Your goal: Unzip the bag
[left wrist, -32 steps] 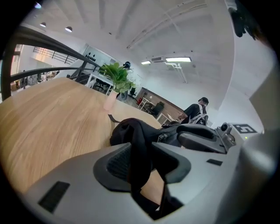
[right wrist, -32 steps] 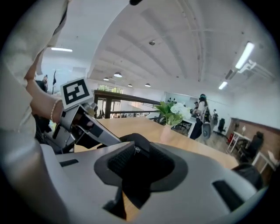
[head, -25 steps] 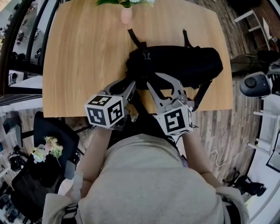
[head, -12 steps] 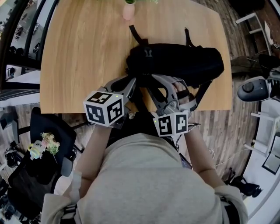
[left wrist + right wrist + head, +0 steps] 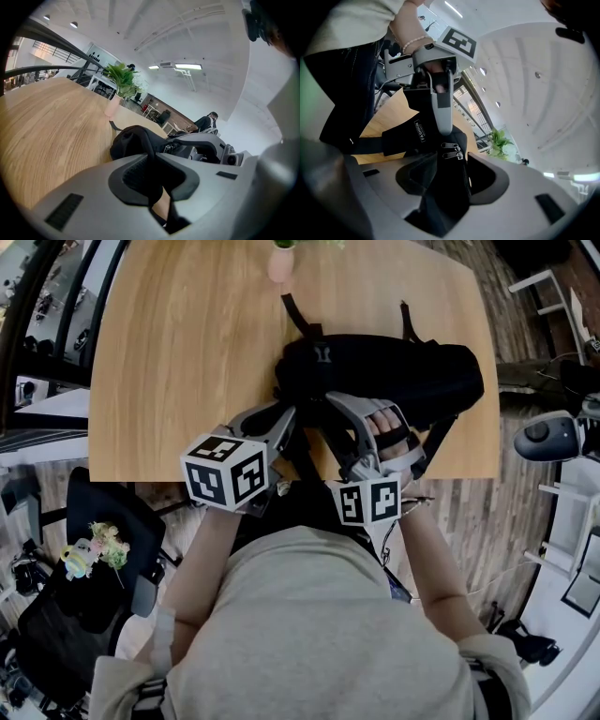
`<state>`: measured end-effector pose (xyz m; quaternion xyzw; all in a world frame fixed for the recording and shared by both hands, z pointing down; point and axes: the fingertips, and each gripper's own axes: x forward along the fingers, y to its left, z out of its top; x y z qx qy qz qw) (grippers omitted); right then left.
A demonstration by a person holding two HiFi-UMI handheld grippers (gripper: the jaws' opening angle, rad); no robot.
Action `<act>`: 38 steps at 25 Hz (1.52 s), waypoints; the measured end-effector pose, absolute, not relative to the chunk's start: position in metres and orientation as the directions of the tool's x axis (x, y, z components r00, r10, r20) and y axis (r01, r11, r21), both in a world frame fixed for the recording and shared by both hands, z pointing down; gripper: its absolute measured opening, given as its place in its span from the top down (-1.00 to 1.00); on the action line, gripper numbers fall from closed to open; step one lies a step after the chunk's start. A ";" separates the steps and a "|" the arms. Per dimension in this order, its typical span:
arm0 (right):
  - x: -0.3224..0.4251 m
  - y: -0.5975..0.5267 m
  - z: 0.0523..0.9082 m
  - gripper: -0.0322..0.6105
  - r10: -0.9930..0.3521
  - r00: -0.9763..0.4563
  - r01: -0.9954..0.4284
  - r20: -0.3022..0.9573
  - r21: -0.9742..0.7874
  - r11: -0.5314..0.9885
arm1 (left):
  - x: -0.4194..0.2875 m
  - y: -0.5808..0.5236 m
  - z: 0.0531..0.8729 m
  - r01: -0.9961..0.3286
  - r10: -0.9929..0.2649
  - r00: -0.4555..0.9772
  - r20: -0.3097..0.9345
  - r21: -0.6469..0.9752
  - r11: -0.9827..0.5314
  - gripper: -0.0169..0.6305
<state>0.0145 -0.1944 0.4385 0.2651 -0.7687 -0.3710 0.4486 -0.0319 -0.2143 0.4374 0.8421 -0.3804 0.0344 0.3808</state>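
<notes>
Risks, left to right:
- left gripper (image 5: 157, 161) is clamped on a fold at the near left end of the black bag (image 5: 394, 371). If that soft fold slides out, nothing anchors the bag, and it would likely drag across the wooden table (image 5: 178, 352) instead of unzipping.
- The bag lies at the table's near edge, straps trailing off. A hard pull toward the body could tip it over the edge.
- right gripper (image 5: 447, 164) has a ridge of black fabric between its jaws, pads seemingly pressed to it. The two zipper pulls (image 5: 451, 151) sit just beyond the tips, not between them. Pulling now would probably tug cloth only, or bunch it into the zip track and jam it.

Pose:
- Left gripper (image 5: 289, 418) reaches forward and to the right, tips at the bag's near left corner, marker cube back over the table edge.
- Right gripper (image 5: 322, 404) angles forward and to the left, so the two sets of tips nearly meet. The right hand (image 5: 386, 432) is in the handle, wrist turned inward.
</notes>
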 end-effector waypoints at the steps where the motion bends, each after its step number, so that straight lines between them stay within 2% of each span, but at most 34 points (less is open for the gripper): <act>1: 0.014 -0.195 0.439 0.30 -0.742 -0.456 -0.063 0.491 0.814 0.577 | -0.032 -0.214 0.437 -0.666 -0.614 0.709 0.347 0.616 -0.420 0.77; 6: 0.009 -0.199 0.442 0.31 -0.753 -0.449 0.003 0.482 0.843 0.538 | -0.032 -0.214 0.437 -0.661 -0.612 0.711 0.346 0.623 -0.417 0.77; 10: 0.008 -0.201 0.440 0.34 -0.754 -0.448 0.000 0.481 0.843 0.538 | -0.032 -0.215 0.437 -0.665 -0.617 0.707 0.346 0.621 -0.414 0.77; 14: 0.010 -0.197 0.434 0.36 -0.750 -0.456 -0.081 0.479 0.817 0.571 | -0.033 -0.215 0.438 -0.668 -0.617 0.706 0.348 0.616 -0.417 0.77; 16: 0.009 -0.196 0.431 0.48 -0.745 -0.468 -0.147 0.475 0.790 0.596 | -0.032 -0.216 0.438 -0.671 -0.619 0.703 0.350 0.613 -0.417 0.77; 26: 0.004 -0.191 0.415 0.43 -0.765 -0.500 -0.242 0.406 0.782 0.574 | -0.032 -0.215 0.439 -0.661 -0.615 0.711 0.342 0.623 -0.418 0.77; 32: 0.007 -0.188 0.407 0.56 -0.814 -0.459 -0.368 0.356 0.758 0.539 | -0.031 -0.214 0.438 -0.654 -0.604 0.721 0.340 0.623 -0.430 0.77; 38: 0.013 -0.193 0.409 0.57 -0.834 -0.413 -0.500 0.367 0.674 0.544 | -0.031 -0.216 0.438 -0.647 -0.593 0.730 0.339 0.624 -0.439 0.77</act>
